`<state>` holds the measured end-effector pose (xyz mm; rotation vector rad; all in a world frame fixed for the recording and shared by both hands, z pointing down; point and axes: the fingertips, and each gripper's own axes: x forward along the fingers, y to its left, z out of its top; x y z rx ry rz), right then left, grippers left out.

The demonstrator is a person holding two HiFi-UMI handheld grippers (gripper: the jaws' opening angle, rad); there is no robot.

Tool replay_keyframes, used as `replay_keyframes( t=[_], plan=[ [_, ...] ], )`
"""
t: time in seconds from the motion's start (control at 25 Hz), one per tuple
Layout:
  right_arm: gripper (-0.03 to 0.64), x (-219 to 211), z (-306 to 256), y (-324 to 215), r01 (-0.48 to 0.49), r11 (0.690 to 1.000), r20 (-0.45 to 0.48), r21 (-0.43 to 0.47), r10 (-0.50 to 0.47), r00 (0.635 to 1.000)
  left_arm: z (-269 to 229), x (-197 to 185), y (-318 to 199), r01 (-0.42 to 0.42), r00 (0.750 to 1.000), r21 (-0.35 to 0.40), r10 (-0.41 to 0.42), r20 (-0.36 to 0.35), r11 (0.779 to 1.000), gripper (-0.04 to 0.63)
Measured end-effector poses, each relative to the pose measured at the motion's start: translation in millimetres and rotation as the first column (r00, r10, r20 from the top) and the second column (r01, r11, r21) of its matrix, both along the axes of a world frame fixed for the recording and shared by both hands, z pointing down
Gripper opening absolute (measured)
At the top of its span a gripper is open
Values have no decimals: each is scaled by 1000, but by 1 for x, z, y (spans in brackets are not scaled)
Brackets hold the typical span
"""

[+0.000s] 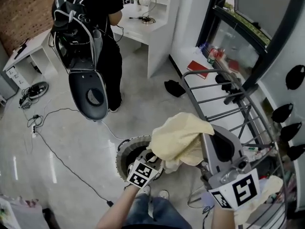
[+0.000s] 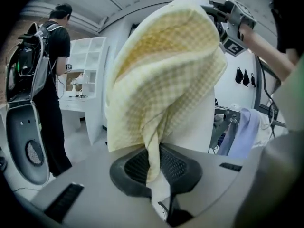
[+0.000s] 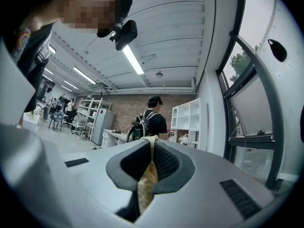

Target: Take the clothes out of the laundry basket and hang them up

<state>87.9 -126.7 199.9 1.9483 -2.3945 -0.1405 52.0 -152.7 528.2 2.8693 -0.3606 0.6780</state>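
Both tongs clenched on the cloth (image 1: 178,138) - left (image 2: 156,175) low, right (image 3: 148,175) high - lifting it clear of the basket (image 1: 125,152), I reckon to spread over the rack (image 1: 224,99).

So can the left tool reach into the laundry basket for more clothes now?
Probably not yet. The laundry basket sits close by the left tool, but that tool is shut on the yellow cloth, and the right tool grips it too.
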Motion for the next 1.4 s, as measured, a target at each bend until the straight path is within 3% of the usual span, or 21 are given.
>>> replay_keyframes(
  t=[0.24, 0.44, 0.6, 1.0, 1.16, 1.4],
  plan=[
    [6, 52, -7, 46, -185, 983, 66, 18, 184, 981, -36, 11, 5, -68, 997, 14, 69, -31, 998, 41],
    [6, 90, -2, 91, -335, 942, 101, 6, 332, 938, -100, 17, 3, -112, 987, 92, 122, -107, 989, 39],
    [6, 96, -7, 114, -419, 908, 98, 5, 416, 904, -154, 30, 3, -175, 969, 155, 198, -148, 972, 38],
    [6, 117, -55, 155, -581, 811, 50, 72, 579, 814, -285, 105, 31, -366, 882, 260, 422, -210, 894, 38],
    [6, 145, -68, 176, -652, 753, 14, 93, 653, 757, -309, 144, 48, -416, 848, 307, 487, -208, 856, 38],
    [6, 192, -66, 207, -730, 680, -55, 69, 733, 678, -321, 207, 76, -493, 799, 289, 559, -223, 821, 38]
  ],
)
